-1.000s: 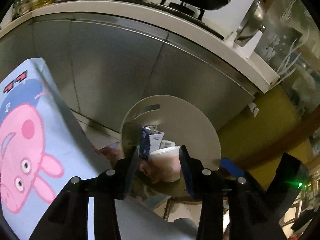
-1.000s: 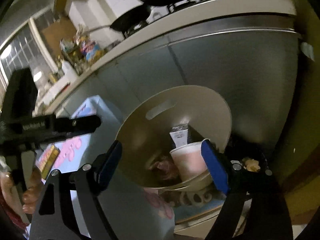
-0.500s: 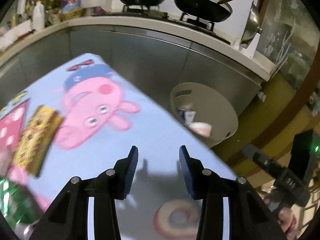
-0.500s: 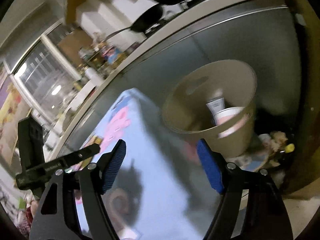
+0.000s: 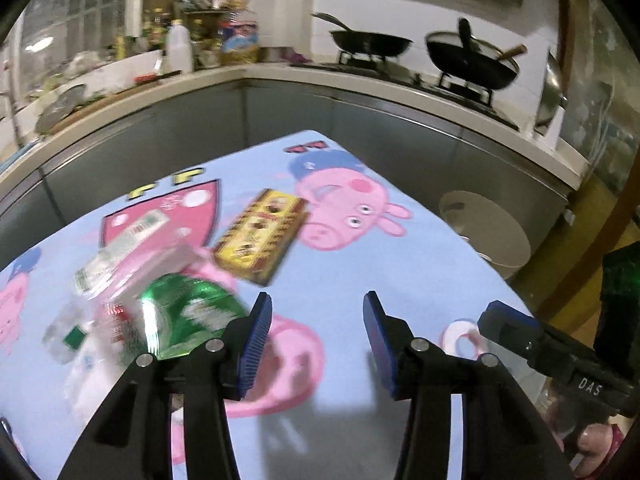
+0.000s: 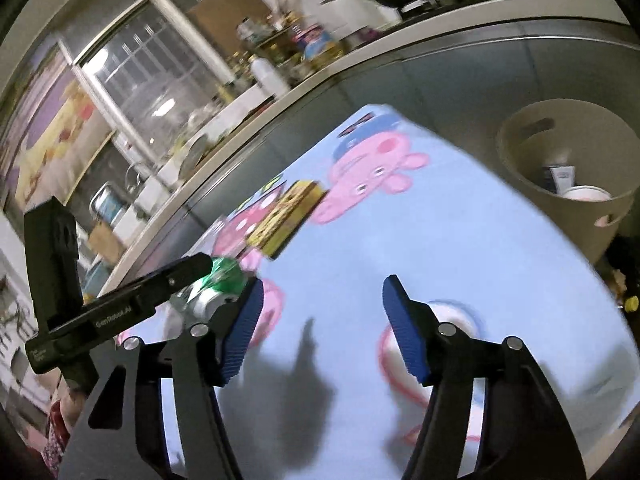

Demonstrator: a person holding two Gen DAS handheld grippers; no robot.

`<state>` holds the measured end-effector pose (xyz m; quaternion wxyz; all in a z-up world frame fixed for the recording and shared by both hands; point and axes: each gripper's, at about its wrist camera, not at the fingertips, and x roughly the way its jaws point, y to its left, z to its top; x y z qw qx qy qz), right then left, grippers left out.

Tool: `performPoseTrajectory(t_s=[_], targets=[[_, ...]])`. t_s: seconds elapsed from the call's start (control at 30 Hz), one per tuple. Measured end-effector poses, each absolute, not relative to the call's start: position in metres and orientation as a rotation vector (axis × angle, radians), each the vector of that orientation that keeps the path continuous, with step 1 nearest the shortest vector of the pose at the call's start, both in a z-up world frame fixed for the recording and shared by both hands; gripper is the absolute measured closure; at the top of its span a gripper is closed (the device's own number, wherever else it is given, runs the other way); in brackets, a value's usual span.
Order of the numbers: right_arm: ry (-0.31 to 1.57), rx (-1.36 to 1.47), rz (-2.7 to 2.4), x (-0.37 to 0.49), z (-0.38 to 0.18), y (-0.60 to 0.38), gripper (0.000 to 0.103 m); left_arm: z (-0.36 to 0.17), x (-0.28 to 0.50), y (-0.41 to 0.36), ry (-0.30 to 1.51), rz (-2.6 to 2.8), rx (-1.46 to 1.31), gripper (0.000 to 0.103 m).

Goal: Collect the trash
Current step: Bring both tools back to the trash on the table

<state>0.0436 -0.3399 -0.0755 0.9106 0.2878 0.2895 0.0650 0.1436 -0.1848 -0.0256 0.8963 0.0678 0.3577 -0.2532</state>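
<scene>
The left gripper point(image 5: 317, 344) hangs over the table with its ribbed blue pads spread and nothing between them; its jaws have just been opening. The right gripper point(image 6: 320, 330) is spread too, bare cloth showing in the gap, and its jaws have just been closing.

Under both lies a soft blue tablecloth point(image 5: 400, 248) printed with pink cartoon pigs. Its near part is smeared by blur.

Just left of the left gripper sits a heap of trash. A shiny green wrapper point(image 5: 188, 312) crinkles at the front, its lower edge hidden behind the black finger. A clear plastic bottle point(image 5: 120, 256) lies on its side beside and behind it, long axis running from near-left to far-right. Blur makes its label and ends hard to read. In the right wrist view the wrapper point(image 6: 222, 276) peeks out between the two tools.

Farther on, a flat yellow box point(image 5: 262, 236) lies on the cloth, rectangular, its long axis also pointing away to the right.

Beyond the table's right edge stands a round beige bin point(image 6: 568, 184) with a slot handle. A white cup point(image 6: 586, 193) and a small carton point(image 6: 560, 178) rest inside, only their tops showing.

Behind runs a grey-fronted counter point(image 5: 360, 120) with two dark pans point(image 5: 472, 64).
</scene>
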Motion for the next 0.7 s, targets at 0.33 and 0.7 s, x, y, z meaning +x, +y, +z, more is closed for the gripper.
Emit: performPoseTrajectory(t_s=[0.33,0.7], targets=[[0.651,0.487,0.234,0.064,-0.058,-0.272,0.049,-0.029,0.142,-0.093,0.729,-0.420,0.018,0.055],[0.714,0.412,0.316,0.113,-0.059,-0.208,0.056,-0.049,0.148,0.035,0.781,-0.311,-0.212,0.055]])
